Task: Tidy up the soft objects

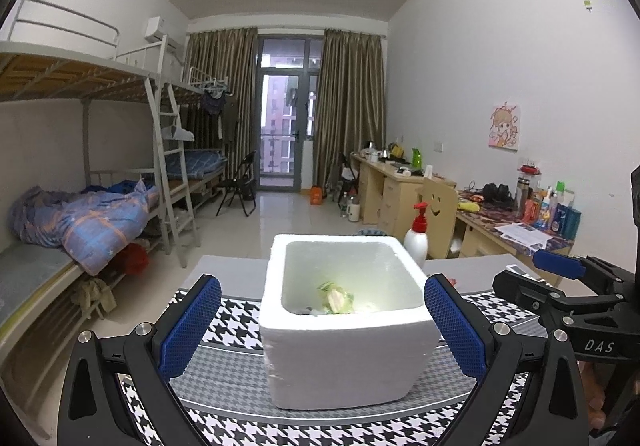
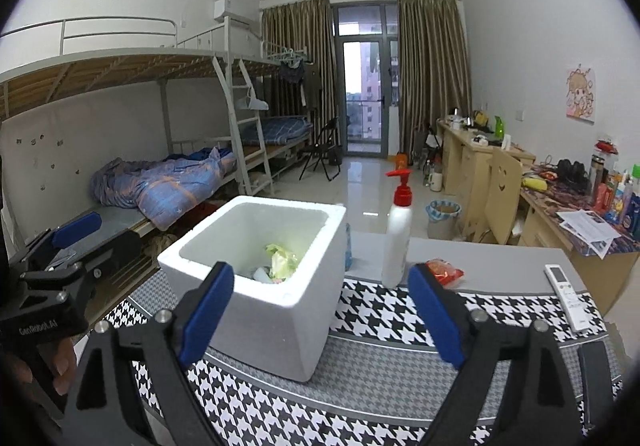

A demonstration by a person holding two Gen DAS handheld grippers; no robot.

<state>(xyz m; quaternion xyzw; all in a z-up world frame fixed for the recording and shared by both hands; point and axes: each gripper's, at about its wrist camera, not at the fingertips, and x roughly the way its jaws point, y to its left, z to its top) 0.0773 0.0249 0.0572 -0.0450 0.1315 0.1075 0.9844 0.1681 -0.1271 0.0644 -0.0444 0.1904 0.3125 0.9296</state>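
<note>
A white foam box (image 1: 344,358) stands on the houndstooth cloth (image 1: 224,422), straight ahead of my left gripper (image 1: 322,326), whose jaws are wide open and empty on either side of it. Inside lies a yellow-green soft packet (image 1: 336,298), also seen in the right wrist view (image 2: 282,260). My right gripper (image 2: 320,310) is open and empty, with the box (image 2: 272,322) ahead and to its left. A red snack packet (image 2: 444,270) lies on the table behind the right finger (image 2: 436,322). The right gripper shows in the left wrist view (image 1: 560,278).
A white pump bottle (image 2: 396,242) with a red top stands right of the box. A white remote (image 2: 568,296) lies at the table's right edge. Bunk beds stand to the left and desks with clutter to the right.
</note>
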